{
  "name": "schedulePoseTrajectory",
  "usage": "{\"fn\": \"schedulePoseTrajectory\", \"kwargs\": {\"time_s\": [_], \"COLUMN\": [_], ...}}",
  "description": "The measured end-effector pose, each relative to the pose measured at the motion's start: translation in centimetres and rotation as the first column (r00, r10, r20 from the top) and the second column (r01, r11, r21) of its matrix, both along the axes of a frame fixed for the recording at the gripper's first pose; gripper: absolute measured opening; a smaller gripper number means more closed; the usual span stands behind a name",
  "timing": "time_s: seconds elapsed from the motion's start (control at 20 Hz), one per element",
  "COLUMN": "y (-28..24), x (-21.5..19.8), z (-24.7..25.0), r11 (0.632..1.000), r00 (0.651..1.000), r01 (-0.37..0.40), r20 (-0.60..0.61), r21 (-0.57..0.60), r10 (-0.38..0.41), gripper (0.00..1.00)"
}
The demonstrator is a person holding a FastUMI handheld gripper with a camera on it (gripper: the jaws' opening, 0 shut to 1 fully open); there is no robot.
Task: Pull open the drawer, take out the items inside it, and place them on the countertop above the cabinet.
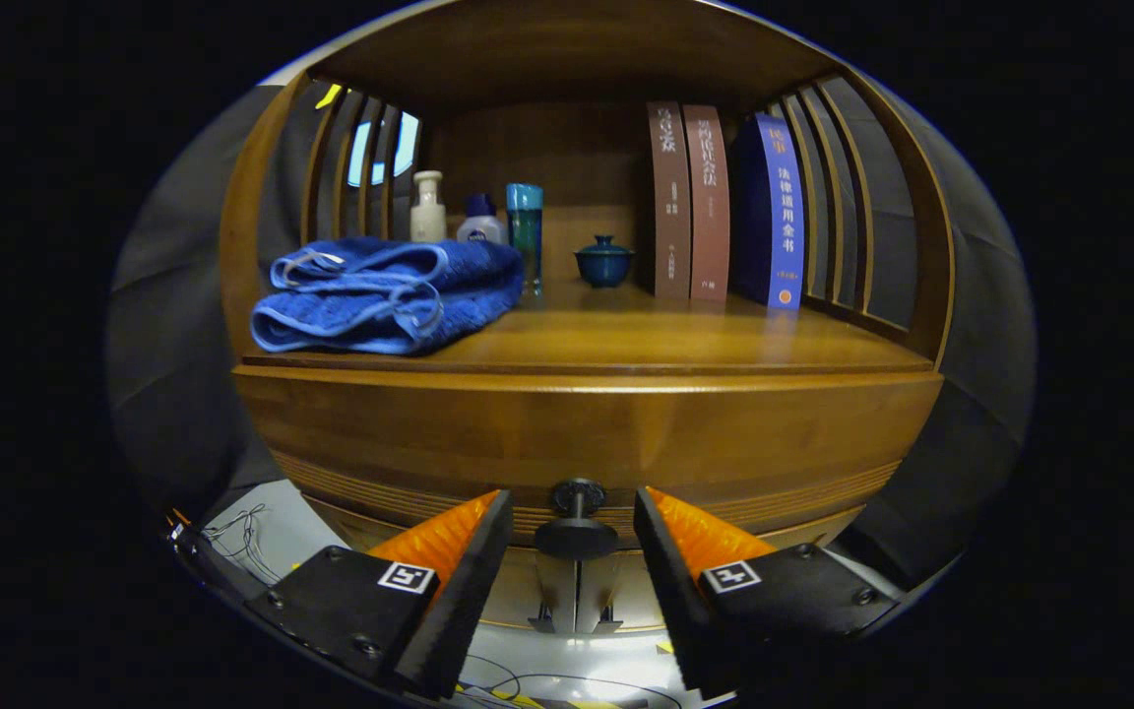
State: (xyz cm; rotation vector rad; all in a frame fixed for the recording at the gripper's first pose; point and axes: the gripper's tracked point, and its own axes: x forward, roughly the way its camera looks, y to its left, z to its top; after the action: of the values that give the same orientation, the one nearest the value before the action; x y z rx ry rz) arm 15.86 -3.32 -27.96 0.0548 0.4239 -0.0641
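Warm brown wood makes up the whole backdrop: a cabinet (577, 423) with a slatted shelf bay on top, standing in a booth walled with dark cloth.

Nearest, the gripper (574, 537) is spread wide, its two fingers flanking the dark round knob (576, 537) of the drawer (577, 581) without touching it; a gap shows on each side of the knob. The knob stands out from the drawer front on a thin stem, squarely between the fingertips. It looks hard, smooth and small, so it is likely to slip unless the fingers close behind its head, on or near the stem. The drawer looks shut, so what it holds cannot be told. A wooden drawer may start stiffly and wants a straight pull.

Just beyond the fingers and higher is the countertop (685, 340), where the drawer's items are to go. To the left on it lies a folded blue towel (385, 295), soft and bulky. Behind the towel stand three small bottles: a cream one (427, 209), a low white one with a blue cap (479, 223) and a tall teal one (525, 236). Near the middle sits a small dark blue lidded cup (604, 262), probably fragile. Farthest right, upright books (724, 202) stand near the slats. Bare wood lies in front of the cup and books.
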Motion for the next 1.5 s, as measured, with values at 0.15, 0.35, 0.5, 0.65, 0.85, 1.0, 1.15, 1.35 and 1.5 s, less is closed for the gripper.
{"fn": "schedulePoseTrajectory", "kwargs": {"time_s": [0.15, 0.35, 0.5, 0.65, 0.85, 1.0, 1.15, 1.35, 1.5], "y": [0.3, 0.3, 0.2, 0.2, 0.5, 0.7, 0.8, 1.1, 1.1], "x": [0.2, 0.1, 0.1, -0.3, -2.5, -5.0, -7.8, -11.4, -13.2], "z": [-0.4, -0.6, -0.6, -0.6, -0.4, -0.3, -0.2, 0.0, 0.0], "r11": [1.000, 1.000, 1.000, 1.000, 1.000, 1.000, 1.000, 1.000, 0.999], "r00": [1.000, 1.000, 1.000, 0.999, 0.998, 0.997, 0.995, 0.992, 0.990], "r01": [0.003, -0.004, -0.009, -0.005, -0.004, -0.008, 0.004, 0.011, 0.033], "r20": [-0.001, -0.012, -0.026, -0.044, -0.058, -0.078, -0.101, -0.123, -0.140], "r21": [0.002, -0.012, -0.028, -0.020, -0.020, -0.019, -0.006, -0.003, 0.019], "r10": [-0.003, 0.004, 0.008, 0.004, 0.002, 0.006, -0.005, -0.012, -0.030], "gripper": [0.52, 0.36, 0.36, 0.36, 0.36, 0.36, 0.36, 0.35, 0.35]}}
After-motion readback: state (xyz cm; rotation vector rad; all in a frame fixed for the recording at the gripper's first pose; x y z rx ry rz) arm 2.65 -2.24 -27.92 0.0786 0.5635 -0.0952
